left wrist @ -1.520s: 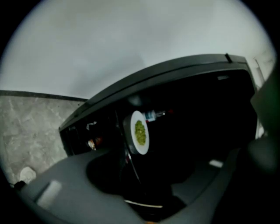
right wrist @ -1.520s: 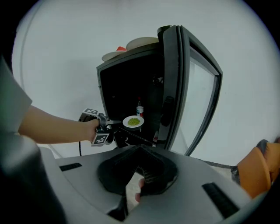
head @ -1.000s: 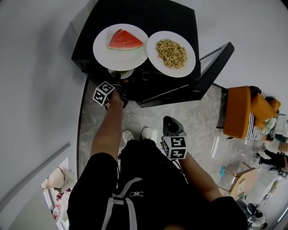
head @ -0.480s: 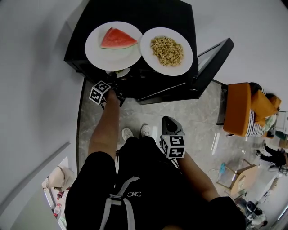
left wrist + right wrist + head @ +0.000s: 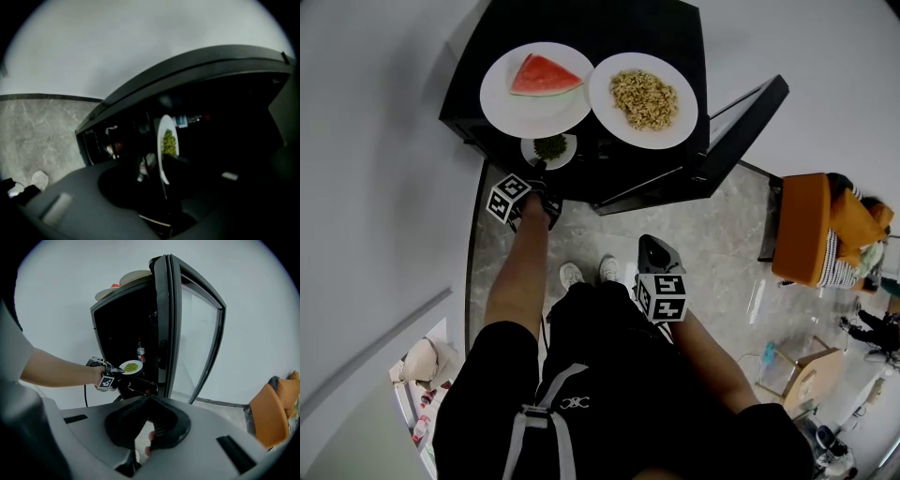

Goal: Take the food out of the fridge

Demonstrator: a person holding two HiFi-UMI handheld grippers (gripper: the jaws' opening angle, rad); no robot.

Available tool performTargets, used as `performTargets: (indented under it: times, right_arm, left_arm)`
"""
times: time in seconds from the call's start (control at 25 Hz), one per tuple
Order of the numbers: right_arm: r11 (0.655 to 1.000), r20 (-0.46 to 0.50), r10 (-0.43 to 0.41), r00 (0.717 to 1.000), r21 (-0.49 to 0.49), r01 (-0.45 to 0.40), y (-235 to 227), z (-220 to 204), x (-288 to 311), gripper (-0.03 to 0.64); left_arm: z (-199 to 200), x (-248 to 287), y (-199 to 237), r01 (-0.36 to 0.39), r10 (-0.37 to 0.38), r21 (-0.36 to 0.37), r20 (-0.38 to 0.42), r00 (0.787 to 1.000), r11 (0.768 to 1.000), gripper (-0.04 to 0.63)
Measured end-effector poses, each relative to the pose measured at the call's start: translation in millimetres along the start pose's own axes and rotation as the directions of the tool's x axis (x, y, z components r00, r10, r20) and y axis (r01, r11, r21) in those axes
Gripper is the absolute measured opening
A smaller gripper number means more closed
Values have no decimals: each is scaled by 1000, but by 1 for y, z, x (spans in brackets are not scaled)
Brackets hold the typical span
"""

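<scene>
A small white plate (image 5: 548, 150) of green food (image 5: 550, 145) sticks out flat from the open black fridge (image 5: 619, 23), upper middle. Watermelon (image 5: 542, 77) and grains (image 5: 643, 97) sit on top.

There are three white plates. Two are big: one watermelon plate (image 5: 511, 112) and one plate of brown crumbly food (image 5: 675, 131). One is a small plate (image 5: 532, 155).

There is one red slice of watermelon (image 5: 544, 77), one heap of brown bits (image 5: 644, 98) and one little pile of green food (image 5: 550, 145).

There is one black fridge (image 5: 619, 23), and it has one glass door (image 5: 731, 131). There is one bottle (image 5: 140, 352).

There are two white shoes (image 5: 571, 275). There is one orange chair (image 5: 802, 220).
</scene>
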State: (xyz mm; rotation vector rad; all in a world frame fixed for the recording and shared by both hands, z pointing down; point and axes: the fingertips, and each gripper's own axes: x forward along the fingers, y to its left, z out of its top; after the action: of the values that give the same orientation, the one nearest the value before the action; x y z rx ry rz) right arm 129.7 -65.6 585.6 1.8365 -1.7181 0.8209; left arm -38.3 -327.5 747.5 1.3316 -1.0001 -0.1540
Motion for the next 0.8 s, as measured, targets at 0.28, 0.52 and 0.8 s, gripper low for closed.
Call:
performTargets:
  times: [0.28,0.52,0.8]
  right_arm:
    - [1000,15,-3,1000,12,3,-11,1,-8,-6]
    - [1000,9,2,1000,14,-2,-20,-6,-15,-6]
    - [1000,5,18,1000,9,-18,-29,-14,-22,-6]
  left_arm:
    - [-1,-5,-15,34,-34,-17,11,999,999,25]
    - [-1,-9,-16,52,-51,-96,19,999,994,14]
    - [-5,-19,-29,247,-226,-223,116,967,943,4]
